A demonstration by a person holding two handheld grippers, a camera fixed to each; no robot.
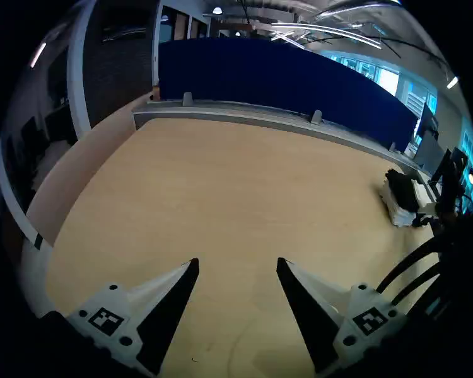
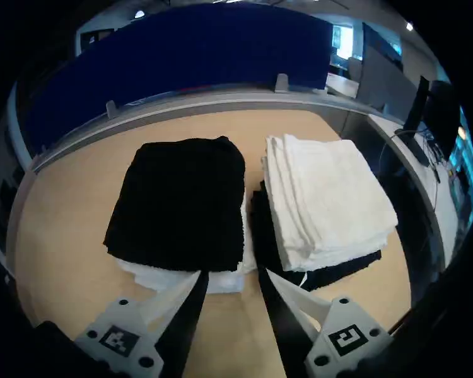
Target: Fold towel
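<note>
right claw [image 2: 233,272] parted | white towel [image 2: 142,272] mostly under black towel [image 2: 180,201]

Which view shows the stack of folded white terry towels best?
The right gripper view: the stack of folded white terry towels lies close ahead of the right gripper, its top and layered edges plain. In the left gripper view the towel piles sit far off, too small to tell apart.

Open-plan office: wooden desk [image 1: 236,189], blue divider screen [image 1: 280,82], monitors [image 2: 435,107], ceiling strip lights [image 1: 325,28].
</note>
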